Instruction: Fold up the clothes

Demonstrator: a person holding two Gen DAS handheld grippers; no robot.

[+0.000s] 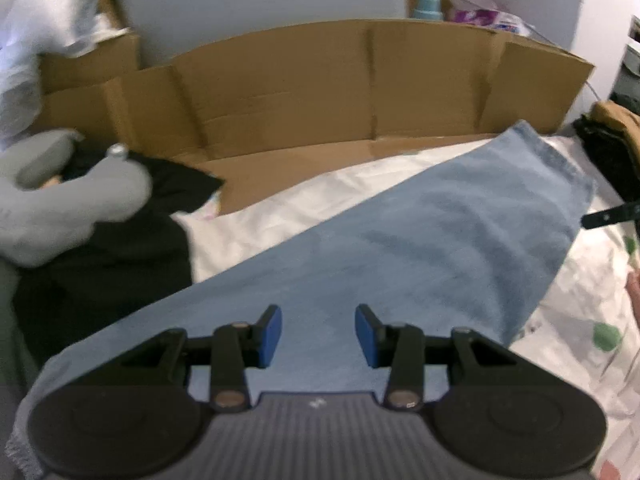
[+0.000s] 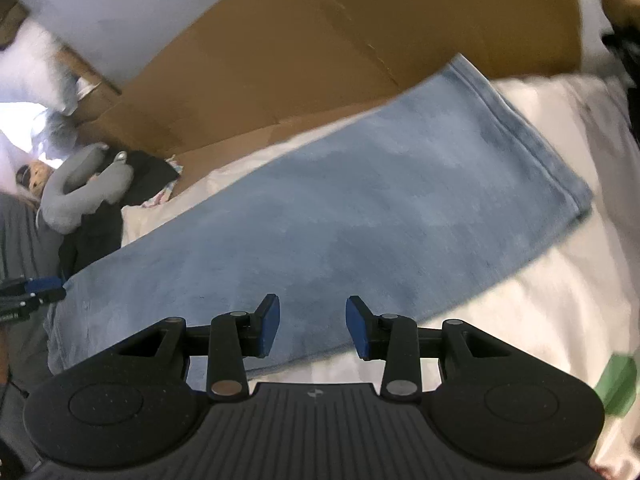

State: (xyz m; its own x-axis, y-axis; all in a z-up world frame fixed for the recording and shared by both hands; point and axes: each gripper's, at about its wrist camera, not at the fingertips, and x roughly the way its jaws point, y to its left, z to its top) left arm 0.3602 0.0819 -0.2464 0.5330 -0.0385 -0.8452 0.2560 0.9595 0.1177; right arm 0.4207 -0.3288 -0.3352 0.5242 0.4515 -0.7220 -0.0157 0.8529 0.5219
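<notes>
Blue cloth (image 1: 440,232) lies flat, folded into a long band, on the white bedsheet (image 1: 304,204), below and ahead of both grippers. Left gripper (image 1: 319,334): jaws spread, nothing between them. Right gripper (image 2: 313,327): jaws spread, empty, over the cloth's near edge. Left view alone shows bottles and packets behind the cardboard (image 1: 320,88); right view shows a doll beside the grey neck pillow (image 2: 86,192). White wall behind.

The left claw (image 1: 319,334) and the right claw (image 2: 313,326) both point steeply downward, each with its blue pads (image 1: 270,334) standing parted and nothing gripped between them.
</notes>
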